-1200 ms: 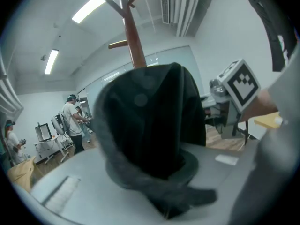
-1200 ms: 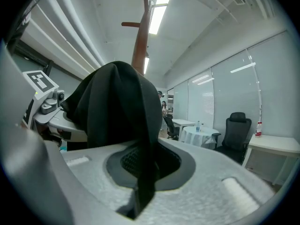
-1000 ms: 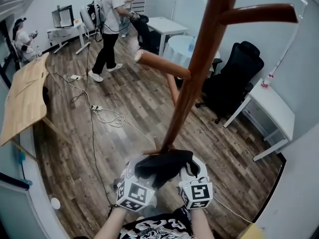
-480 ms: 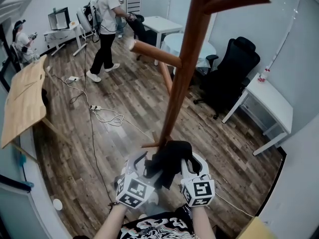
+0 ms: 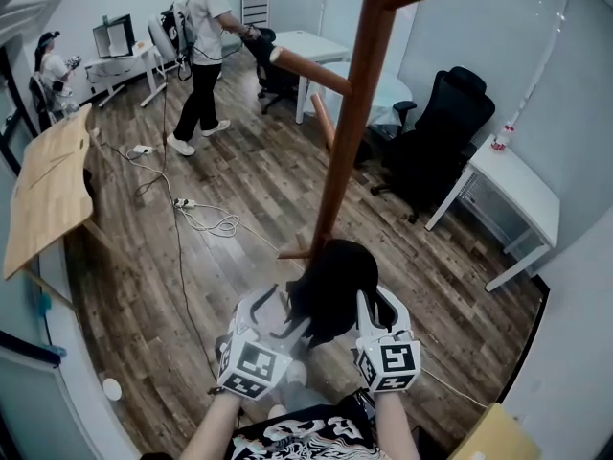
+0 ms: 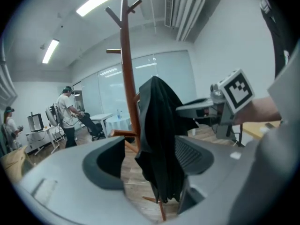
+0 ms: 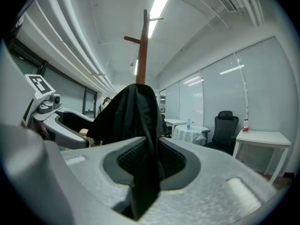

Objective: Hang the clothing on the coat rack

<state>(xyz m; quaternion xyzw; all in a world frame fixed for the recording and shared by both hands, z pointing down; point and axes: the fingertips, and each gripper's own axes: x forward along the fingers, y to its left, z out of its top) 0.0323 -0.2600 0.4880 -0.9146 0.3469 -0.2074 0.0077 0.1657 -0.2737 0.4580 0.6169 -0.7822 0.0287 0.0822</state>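
The black clothing [image 5: 330, 281] hangs bunched between my two grippers, just in front of the foot of the brown wooden coat rack [image 5: 340, 151]. My right gripper [image 5: 372, 307] is shut on the cloth; in the right gripper view the fabric [image 7: 131, 111] is pinched between its pads [image 7: 129, 161]. My left gripper [image 5: 276, 307] stands open. In the left gripper view the clothing [image 6: 159, 125] drapes through the wide gap and lies against the right-hand jaw, clear of the other. The rack's pole [image 6: 127, 78] and pegs rise behind the cloth.
A person [image 5: 203, 56] stands at the back left and another sits by a desk [image 5: 48, 70]. A tilted wooden board [image 5: 48, 185] is at the left, with cables [image 5: 201, 220] on the floor. A black office chair [image 5: 445, 142] and a white desk [image 5: 517, 195] stand at the right.
The left gripper's jaws have spread and let go of the cloth. Both grippers have moved up toward the rack's pole, and the clothing now hangs taller from the right gripper.
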